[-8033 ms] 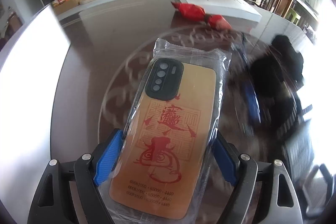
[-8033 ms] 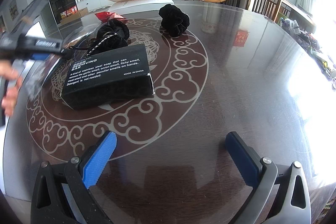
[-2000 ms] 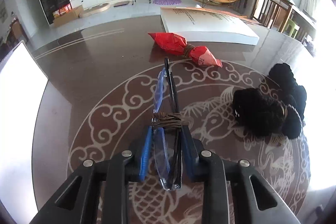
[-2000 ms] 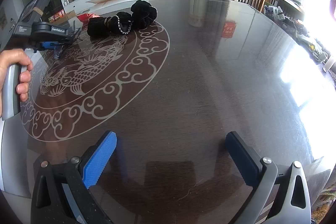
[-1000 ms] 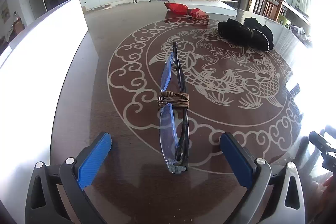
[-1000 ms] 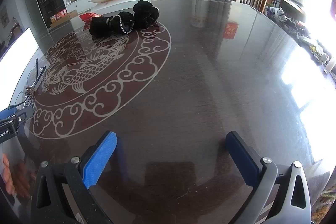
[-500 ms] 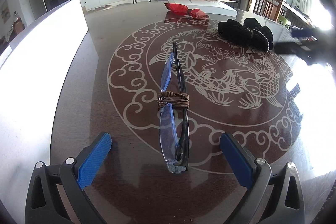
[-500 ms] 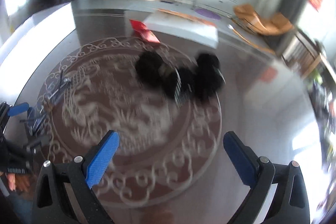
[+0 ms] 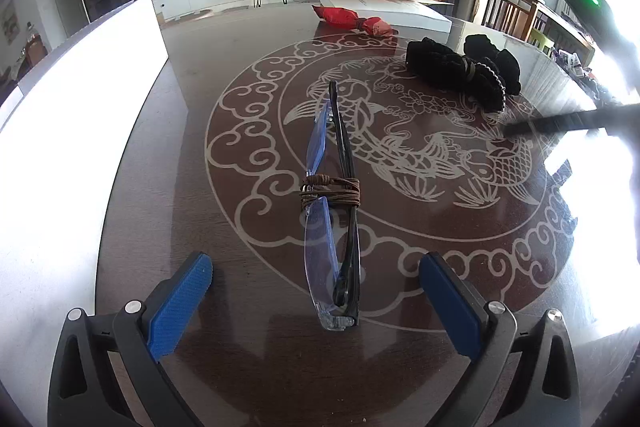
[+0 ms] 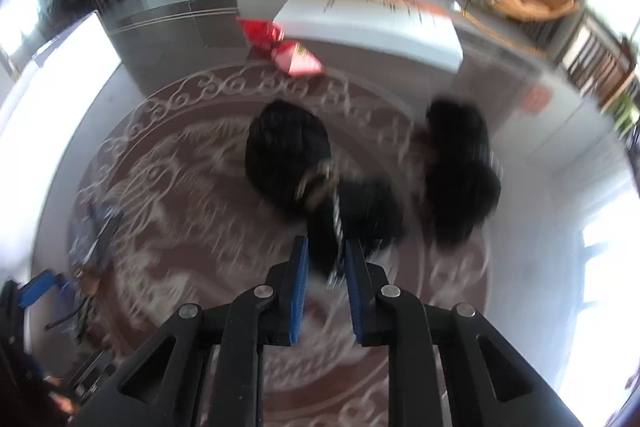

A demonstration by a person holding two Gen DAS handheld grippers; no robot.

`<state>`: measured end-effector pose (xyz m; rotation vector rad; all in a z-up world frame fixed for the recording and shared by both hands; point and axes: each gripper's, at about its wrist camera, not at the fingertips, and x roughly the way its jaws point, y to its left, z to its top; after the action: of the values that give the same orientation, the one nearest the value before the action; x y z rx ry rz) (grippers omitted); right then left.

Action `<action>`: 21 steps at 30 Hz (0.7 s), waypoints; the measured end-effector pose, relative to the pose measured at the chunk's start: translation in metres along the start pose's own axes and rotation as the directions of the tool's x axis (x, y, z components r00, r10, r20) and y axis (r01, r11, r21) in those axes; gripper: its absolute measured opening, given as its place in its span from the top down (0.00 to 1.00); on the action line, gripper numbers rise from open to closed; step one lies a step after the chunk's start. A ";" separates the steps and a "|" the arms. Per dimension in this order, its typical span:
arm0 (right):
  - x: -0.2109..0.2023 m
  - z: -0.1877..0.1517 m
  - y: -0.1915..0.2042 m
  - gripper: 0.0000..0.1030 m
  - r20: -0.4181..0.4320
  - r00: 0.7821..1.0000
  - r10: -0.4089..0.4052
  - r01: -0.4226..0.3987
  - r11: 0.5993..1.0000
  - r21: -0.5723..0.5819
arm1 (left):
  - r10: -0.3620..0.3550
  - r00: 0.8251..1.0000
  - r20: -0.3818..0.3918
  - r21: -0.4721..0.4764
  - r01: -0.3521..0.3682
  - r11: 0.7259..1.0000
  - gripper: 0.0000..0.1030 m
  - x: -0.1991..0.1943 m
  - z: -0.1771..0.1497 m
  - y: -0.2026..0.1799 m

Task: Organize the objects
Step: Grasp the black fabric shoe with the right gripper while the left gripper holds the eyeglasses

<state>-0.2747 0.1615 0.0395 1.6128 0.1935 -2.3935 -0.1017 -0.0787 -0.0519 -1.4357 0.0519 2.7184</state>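
Note:
Folded glasses (image 9: 332, 211) bound with a brown cord lie on the dark round table, straight ahead between the fingers of my left gripper (image 9: 316, 291), which is open and empty. My right gripper (image 10: 326, 267) is shut on the near end of a black fluffy scrunchie (image 10: 336, 203) with a beaded band. A second black scrunchie (image 10: 460, 171) lies just to its right. Both scrunchies show in the left wrist view (image 9: 460, 71) at the far right. The right wrist view is blurred.
A red wrapped packet (image 9: 352, 19) and a flat white box (image 9: 384, 7) lie at the table's far side. A white panel (image 9: 72, 75) stands along the left edge. The table (image 9: 240, 347) carries a pale fish and cloud pattern.
My right gripper has swung in over the black scrunchies and shut on the nearer one. My left gripper stays open behind the glasses it let go of earlier.

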 end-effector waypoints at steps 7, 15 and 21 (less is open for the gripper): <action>-0.047 -0.096 0.014 0.79 0.007 0.998 0.068 -0.068 0.998 0.002 | 0.000 1.000 0.000 0.000 0.000 1.000 0.00 0.000 0.000 0.000; -0.061 -0.033 0.022 0.19 0.189 0.973 -0.130 0.170 0.963 -0.210 | 0.000 1.000 0.001 0.000 0.000 1.000 0.00 0.000 0.000 0.000; -0.023 0.037 0.050 0.19 0.144 0.979 -0.143 0.181 0.935 -0.306 | 0.000 1.000 0.000 0.000 0.000 1.000 0.00 -0.001 -0.001 0.000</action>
<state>-0.2853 0.1076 0.0765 1.3489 0.6772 -2.4137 -0.1008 -0.0792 -0.0516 -1.4352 0.0518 2.7181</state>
